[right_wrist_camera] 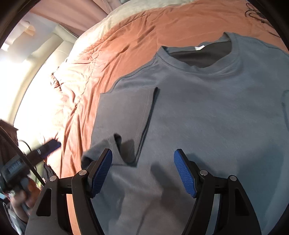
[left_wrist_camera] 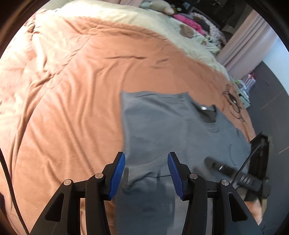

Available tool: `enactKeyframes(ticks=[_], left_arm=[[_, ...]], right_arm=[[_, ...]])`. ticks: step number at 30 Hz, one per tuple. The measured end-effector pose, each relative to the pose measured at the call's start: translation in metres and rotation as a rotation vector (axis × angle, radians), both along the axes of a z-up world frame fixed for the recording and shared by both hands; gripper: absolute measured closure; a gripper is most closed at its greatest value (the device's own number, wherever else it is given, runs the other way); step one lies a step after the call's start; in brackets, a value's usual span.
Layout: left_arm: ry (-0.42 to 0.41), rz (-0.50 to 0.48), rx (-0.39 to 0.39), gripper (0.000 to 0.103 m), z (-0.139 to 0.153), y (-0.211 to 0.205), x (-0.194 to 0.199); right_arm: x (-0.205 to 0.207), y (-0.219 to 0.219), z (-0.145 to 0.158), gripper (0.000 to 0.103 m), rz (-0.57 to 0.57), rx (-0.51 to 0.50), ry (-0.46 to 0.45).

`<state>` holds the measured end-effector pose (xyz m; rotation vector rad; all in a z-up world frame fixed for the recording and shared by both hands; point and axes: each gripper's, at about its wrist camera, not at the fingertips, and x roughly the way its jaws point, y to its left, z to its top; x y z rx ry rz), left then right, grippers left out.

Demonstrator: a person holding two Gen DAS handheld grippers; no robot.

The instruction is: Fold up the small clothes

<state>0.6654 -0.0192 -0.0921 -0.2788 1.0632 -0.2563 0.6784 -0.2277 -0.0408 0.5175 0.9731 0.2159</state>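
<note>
A small grey T-shirt [left_wrist_camera: 162,126] lies flat on the orange bedspread, collar toward the far side; it fills the right wrist view [right_wrist_camera: 207,117], where its left sleeve [right_wrist_camera: 126,115] is folded inward over the chest. My left gripper [left_wrist_camera: 146,162] is open and empty, hovering above the shirt's left edge. My right gripper [right_wrist_camera: 142,160] is open and empty above the lower part of the folded sleeve. The right gripper also shows in the left wrist view [left_wrist_camera: 234,171], and the left gripper in the right wrist view [right_wrist_camera: 45,148], both blurred.
The orange bedspread [left_wrist_camera: 72,90] gives way to a cream blanket [left_wrist_camera: 126,16] farther back. A tangled black cord [left_wrist_camera: 233,101] lies to the right of the shirt. Piled clothes and toys [left_wrist_camera: 189,21] sit at the far end. The bed's edge and dark floor [left_wrist_camera: 271,108] are to the right.
</note>
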Motion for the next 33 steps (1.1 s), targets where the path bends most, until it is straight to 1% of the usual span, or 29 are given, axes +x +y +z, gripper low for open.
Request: enactKeyframes(ticks=[2,4,5,7,11,14,15,16,17,19,20,23,26,29,31,32,33], left_arm=[[0.021,0.013,0.002,0.052,-0.011,0.006,0.002],[0.038,0.02,0.005,0.052,-0.021,0.007,0.005],[0.046,0.021,0.009,0.052,-0.027,0.007,0.007],[0.06,0.019,0.016,0.052,-0.036,0.005,0.009],[0.105,0.01,0.024,0.052,-0.056,0.004,0.015],[0.116,0.001,0.038,0.052,-0.064,0.004,0.018],[0.111,0.026,0.046,0.052,-0.066,0.004,0.019],[0.121,0.024,0.041,0.052,-0.069,0.004,0.019],[0.125,0.023,0.04,0.052,-0.071,0.004,0.02],[0.125,0.017,0.047,0.052,-0.074,0.002,0.018],[0.122,0.012,0.052,0.052,-0.074,0.002,0.017],[0.121,0.0,0.059,0.052,-0.074,0.0,0.014],[0.124,-0.011,0.063,0.052,-0.073,-0.001,0.009],[0.133,-0.025,0.076,0.052,-0.072,-0.002,0.002],[0.141,-0.029,0.088,0.052,-0.073,-0.001,-0.002],[0.145,-0.031,0.095,0.052,-0.073,-0.001,-0.004],[0.149,-0.034,0.101,0.052,-0.073,-0.002,-0.006]], right_arm=[[0.011,0.002,-0.003,0.036,0.003,0.016,0.006],[0.025,0.004,-0.007,0.045,0.003,0.008,0.014],[0.03,0.005,-0.01,0.047,0.0,-0.001,0.02],[0.044,0.006,-0.018,0.056,-0.027,0.005,0.057],[0.062,0.008,-0.026,0.061,-0.039,-0.005,0.07],[0.073,0.007,-0.029,0.069,-0.051,0.009,0.068],[0.078,0.007,-0.03,0.075,-0.054,0.011,0.068],[0.083,0.007,-0.032,0.083,-0.058,0.005,0.07],[0.086,0.008,-0.033,0.087,-0.063,0.002,0.07],[0.084,0.007,-0.033,0.102,-0.07,0.009,0.066],[0.082,0.007,-0.032,0.103,-0.074,0.011,0.061],[0.07,0.006,-0.029,0.103,-0.098,-0.032,0.042],[0.057,0.005,-0.028,0.103,-0.129,-0.052,0.042],[0.053,0.011,-0.024,0.103,-0.132,-0.121,0.077],[0.05,0.016,-0.019,0.101,-0.12,-0.136,0.09],[0.049,0.017,-0.014,0.099,-0.117,-0.147,0.087],[0.044,0.02,-0.008,0.086,-0.109,-0.157,0.074]])
